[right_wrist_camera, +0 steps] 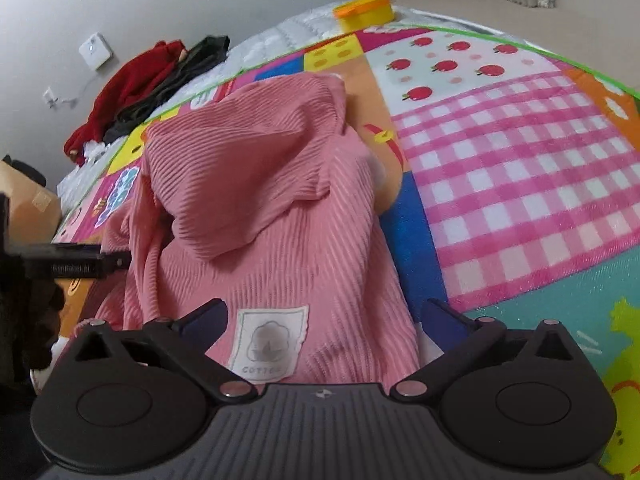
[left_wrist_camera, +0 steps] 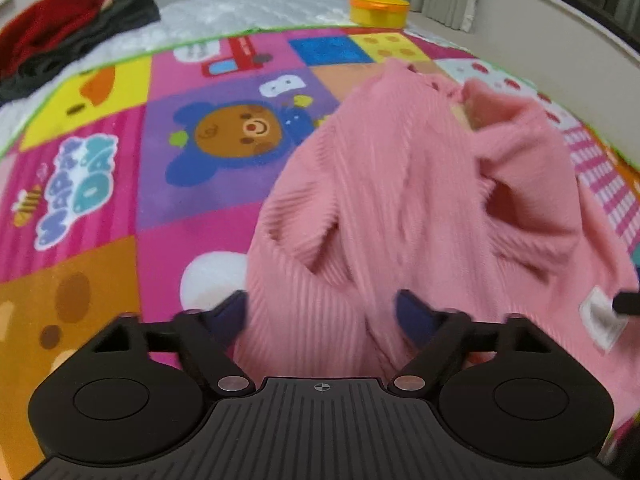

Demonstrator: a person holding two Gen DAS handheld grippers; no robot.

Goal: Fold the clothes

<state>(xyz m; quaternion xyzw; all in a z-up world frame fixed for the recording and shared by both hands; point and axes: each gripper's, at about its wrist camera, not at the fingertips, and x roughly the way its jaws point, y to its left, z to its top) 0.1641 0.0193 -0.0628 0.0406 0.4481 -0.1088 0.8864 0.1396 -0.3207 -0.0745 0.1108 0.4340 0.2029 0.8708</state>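
Now, with both your left tool (left_wrist_camera: 320,312) and right tool (right_wrist_camera: 324,320) gaping, gripping nothing, pinch the pink sweater's (right_wrist_camera: 260,208) hem beside its white label (right_wrist_camera: 270,342).

Sweater (right_wrist_camera: 260,208) on mat (right_wrist_camera: 500,184); clothes pile (right_wrist_camera: 136,92), tub (right_wrist_camera: 364,12) behind mat.

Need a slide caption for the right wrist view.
Open right gripper over a crumpled pink top, cotton label showing, on a play mat.

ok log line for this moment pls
fold clothes | pink ribbed top bunched on play mat | left gripper open | right gripper open | nothing held
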